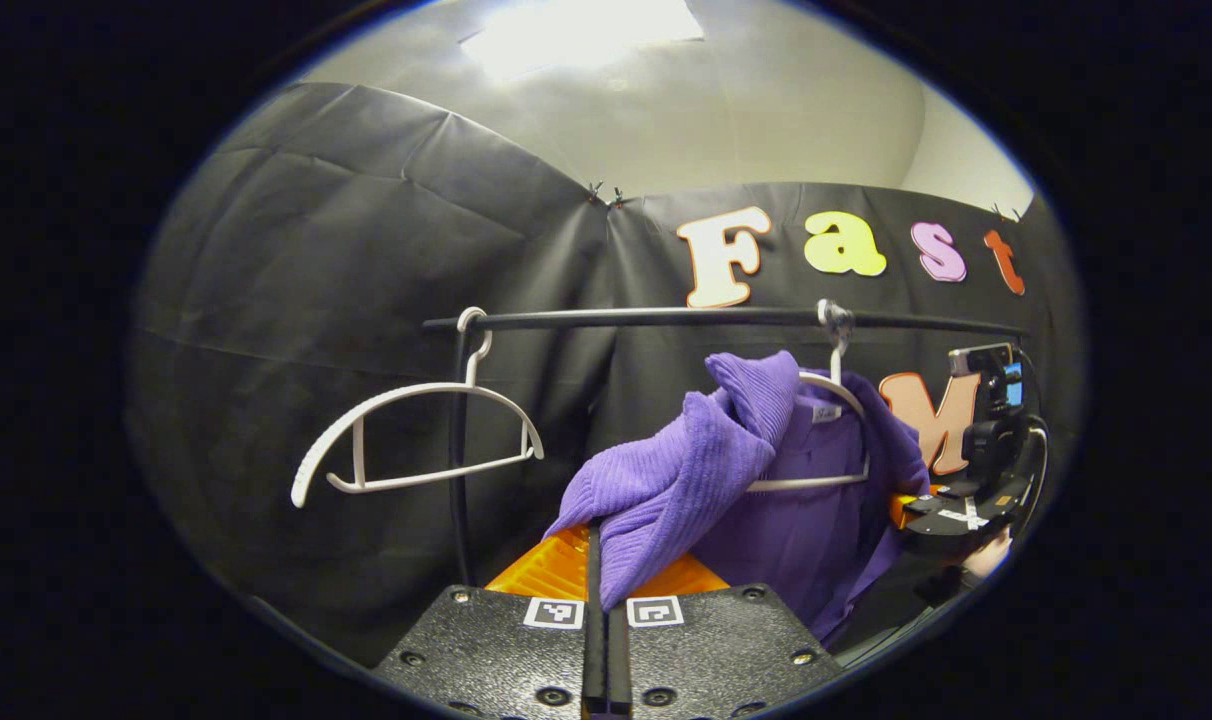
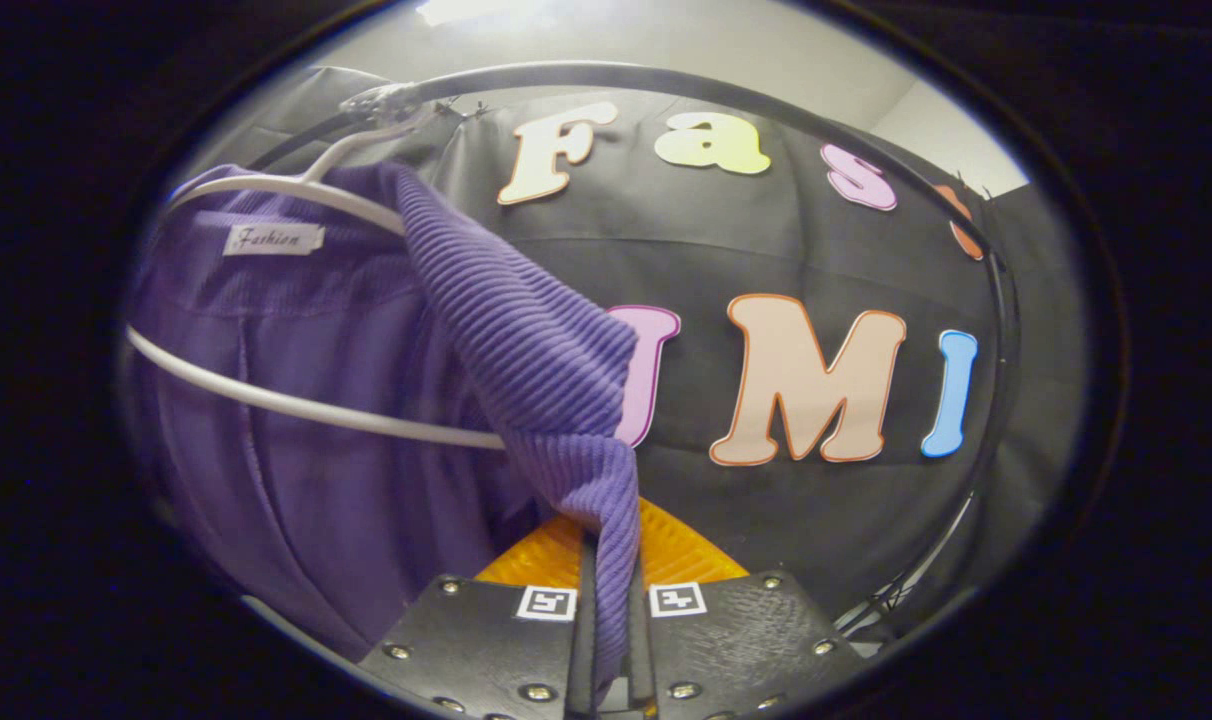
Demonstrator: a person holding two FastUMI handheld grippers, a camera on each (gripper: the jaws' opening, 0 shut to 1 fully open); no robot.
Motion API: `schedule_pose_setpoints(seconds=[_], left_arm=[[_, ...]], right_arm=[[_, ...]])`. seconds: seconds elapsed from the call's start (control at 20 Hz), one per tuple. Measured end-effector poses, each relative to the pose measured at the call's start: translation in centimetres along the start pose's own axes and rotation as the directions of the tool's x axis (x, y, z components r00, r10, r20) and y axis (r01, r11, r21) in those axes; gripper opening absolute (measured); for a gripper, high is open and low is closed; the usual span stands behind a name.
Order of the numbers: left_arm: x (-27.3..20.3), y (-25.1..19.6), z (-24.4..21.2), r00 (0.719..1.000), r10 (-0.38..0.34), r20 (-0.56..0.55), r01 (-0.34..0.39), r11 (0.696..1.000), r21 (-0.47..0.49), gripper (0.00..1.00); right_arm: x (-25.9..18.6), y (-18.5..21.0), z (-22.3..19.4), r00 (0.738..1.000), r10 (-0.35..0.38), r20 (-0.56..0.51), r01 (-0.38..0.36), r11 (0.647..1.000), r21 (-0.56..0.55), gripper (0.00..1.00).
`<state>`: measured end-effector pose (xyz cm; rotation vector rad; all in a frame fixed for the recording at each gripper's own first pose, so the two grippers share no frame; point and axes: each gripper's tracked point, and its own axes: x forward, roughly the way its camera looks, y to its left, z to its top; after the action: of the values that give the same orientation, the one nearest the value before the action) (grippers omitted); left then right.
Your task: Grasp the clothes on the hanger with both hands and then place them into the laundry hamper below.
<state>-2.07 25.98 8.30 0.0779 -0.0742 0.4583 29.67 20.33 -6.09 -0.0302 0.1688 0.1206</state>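
A purple ribbed garment [image 1: 726, 470] hangs on a white hanger [image 1: 834, 390] from the black rail [image 1: 666, 318]. One of its shoulders has come off the hanger end and droops down into my left gripper [image 1: 598, 560], which is shut on that fold. In the right gripper view the same purple garment [image 2: 366, 400] hangs on its white hanger [image 2: 296, 410], and its other shoulder runs down into my right gripper [image 2: 606, 570], shut on the cloth. The right gripper [image 1: 966, 505] with a hand behind it also appears at the garment's far side in the left gripper view.
An empty white hanger [image 1: 416, 440] hangs at the rail's left end, beside the rack's black upright post [image 1: 458, 450]. The rail [image 2: 666, 80] curves overhead and down the right side in the right gripper view.
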Motion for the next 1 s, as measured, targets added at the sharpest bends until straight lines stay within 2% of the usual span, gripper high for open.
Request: schedule_pose_setpoints(seconds=[0.05, 0.1, 0.15, 0.2, 0.45, 0.6, 0.7, 0.75, 0.8, 0.9, 1.0], left_arm=[[-0.1, 0.1, 0.5, 1.0, -0.003, 0.003, 0.003, 1.0, -0.011, 0.0], [-0.1, 0.1, 0.8, 1.0, -0.009, 0.007, 0.009, 1.0, -0.021, 0.0], [-0.2, 0.0, 1.2, 1.0, -0.023, 0.008, 0.024, 0.999, -0.03, 0.0], [-0.5, -0.2, 1.3, 0.999, -0.041, 0.003, 0.042, 0.999, -0.033, 0.02], [-1.0, -0.5, 1.8, 0.992, -0.122, -0.034, 0.118, 0.989, -0.093, 0.01], [-1.2, -0.4, 2.3, 0.989, -0.141, -0.041, 0.137, 0.986, -0.092, 0.01], [-1.7, -0.7, 3.0, 0.983, -0.181, -0.033, 0.177, 0.979, -0.104, 0.01], [-1.7, -0.5, 3.1, 0.981, -0.191, -0.037, 0.186, 0.977, -0.103, 0.01], [-1.8, -0.4, 3.1, 0.979, -0.2, -0.042, 0.195, 0.976, -0.099, 0.0], [-1.8, -0.4, 3.3, 0.976, -0.213, -0.047, 0.208, 0.974, -0.092, 0.03], [-2.0, -0.7, 3.4, 0.969, -0.239, -0.056, 0.234, 0.968, -0.087, 0.02]], right_arm=[[0.3, -0.4, 0.3, 1.0, -0.007, 0.004, 0.007, 1.0, -0.002, 0.17], [0.5, -0.8, 0.6, 1.0, -0.012, 0.007, 0.012, 1.0, -0.007, 0.12], [0.7, -1.1, 0.9, 1.0, -0.017, 0.013, 0.017, 1.0, -0.013, 0.12], [0.7, -1.4, 1.2, 1.0, -0.023, 0.021, 0.024, 0.999, -0.022, 0.17], [1.7, -2.9, 3.0, 0.997, -0.047, 0.057, 0.049, 0.998, -0.037, 0.12], [2.0, -3.5, 4.1, 0.995, -0.057, 0.079, 0.06, 0.997, -0.042, 0.12], [2.2, -3.9, 4.7, 0.994, -0.062, 0.086, 0.066, 0.997, -0.042, 0.12], [2.3, -3.9, 4.9, 0.994, -0.06, 0.09, 0.063, 0.997, -0.038, 0.09], [2.4, -4.0, 5.3, 0.994, -0.059, 0.095, 0.062, 0.997, -0.036, 0.13], [2.7, -4.1, 6.1, 0.992, -0.058, 0.113, 0.063, 0.997, -0.043, 0.12], [2.8, -4.2, 6.9, 0.99, -0.058, 0.128, 0.065, 0.996, -0.054, 0.12]])
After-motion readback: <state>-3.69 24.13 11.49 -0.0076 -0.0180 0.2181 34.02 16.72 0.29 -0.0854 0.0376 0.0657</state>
